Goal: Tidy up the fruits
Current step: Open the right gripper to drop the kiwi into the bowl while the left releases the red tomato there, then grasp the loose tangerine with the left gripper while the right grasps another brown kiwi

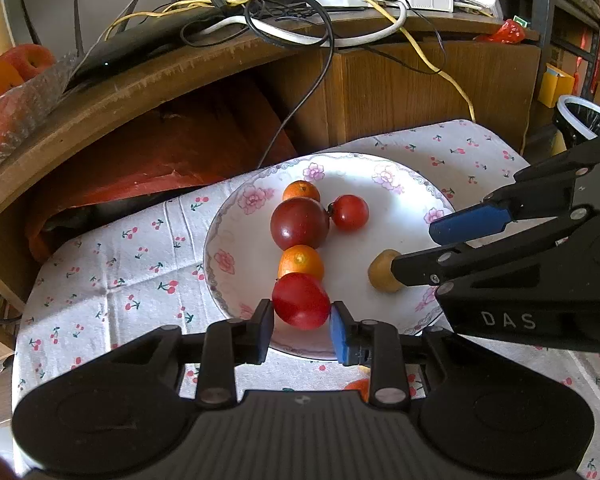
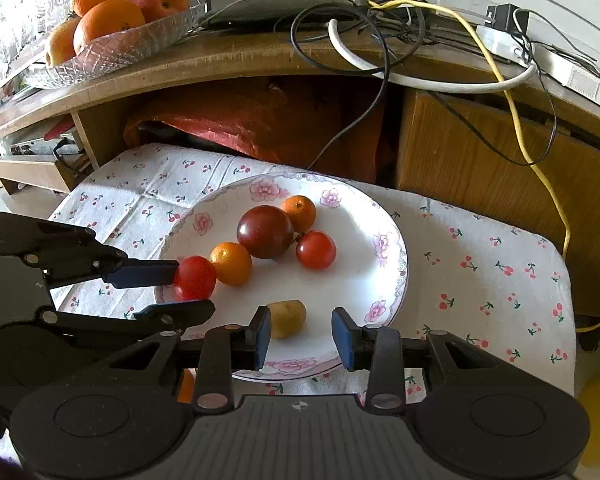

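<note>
The left tongs (image 1: 302, 326) are spread around the red tomato (image 1: 301, 300) at the plate's (image 1: 400, 188) near rim (pads just beside it, contact can't be told). The right tongs (image 2: 300, 336) are held open around the small yellow fruit (image 2: 287, 317), one pad touching, on the cherry-print table (image 2: 480, 260).

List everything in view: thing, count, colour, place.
plate: one, white with pink flowers, on the cloth
tomatoes: two red, one dark red, on the plate
small oranges: two, orange, on the plate
yellow fruit: one, near plate edge
cloth: one, white with cherries, under the plate
glass bowl: one, clear, with oranges and apples, on the shelf
cables: several, black, white, yellow, on the shelf
left gripper: around the nearest tomato
right gripper: open, by the yellow fruit
</note>
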A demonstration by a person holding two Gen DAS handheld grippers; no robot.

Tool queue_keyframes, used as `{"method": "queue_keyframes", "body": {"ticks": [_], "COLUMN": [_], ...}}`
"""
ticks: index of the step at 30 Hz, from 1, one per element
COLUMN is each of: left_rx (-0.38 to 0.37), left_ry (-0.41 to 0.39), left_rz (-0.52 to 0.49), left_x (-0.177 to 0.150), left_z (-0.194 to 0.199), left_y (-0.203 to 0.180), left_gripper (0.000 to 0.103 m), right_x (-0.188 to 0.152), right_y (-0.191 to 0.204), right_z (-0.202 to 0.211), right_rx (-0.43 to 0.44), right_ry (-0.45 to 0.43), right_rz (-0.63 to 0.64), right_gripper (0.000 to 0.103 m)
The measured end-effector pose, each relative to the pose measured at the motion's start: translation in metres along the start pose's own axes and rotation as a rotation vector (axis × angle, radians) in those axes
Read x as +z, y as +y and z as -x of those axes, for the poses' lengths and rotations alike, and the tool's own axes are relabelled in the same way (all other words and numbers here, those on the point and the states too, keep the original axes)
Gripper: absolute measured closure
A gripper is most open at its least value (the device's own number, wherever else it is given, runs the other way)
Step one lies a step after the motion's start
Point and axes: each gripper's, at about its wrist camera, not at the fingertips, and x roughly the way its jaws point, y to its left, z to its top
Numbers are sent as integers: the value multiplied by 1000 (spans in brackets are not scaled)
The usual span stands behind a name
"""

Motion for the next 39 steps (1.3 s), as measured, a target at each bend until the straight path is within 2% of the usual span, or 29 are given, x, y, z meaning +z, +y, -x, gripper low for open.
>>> {"method": "queue_keyframes", "body": {"ticks": [4, 19, 24, 39], "left_rx": [0, -15, -30, -89], "left_ry": [-11, -35, -44, 6], "left_rz": [-11, -22, -18, -11], "left_x": [1, -1, -7, -39], "left_z": [3, 19, 28, 41], "left_y": [-3, -8, -8, -12], "left_gripper": [60, 58, 58, 58], "right_x": [0, -4, -9, -29], "right_y": [0, 4, 5, 11], "right_z": [4, 21, 29, 43], "right_rx": [1, -2, 2, 17], "right_ry": [-9, -34, -40, -14], "right_rz": [-5, -17, -21, -17], "right_gripper": [71, 71, 67, 67]}}
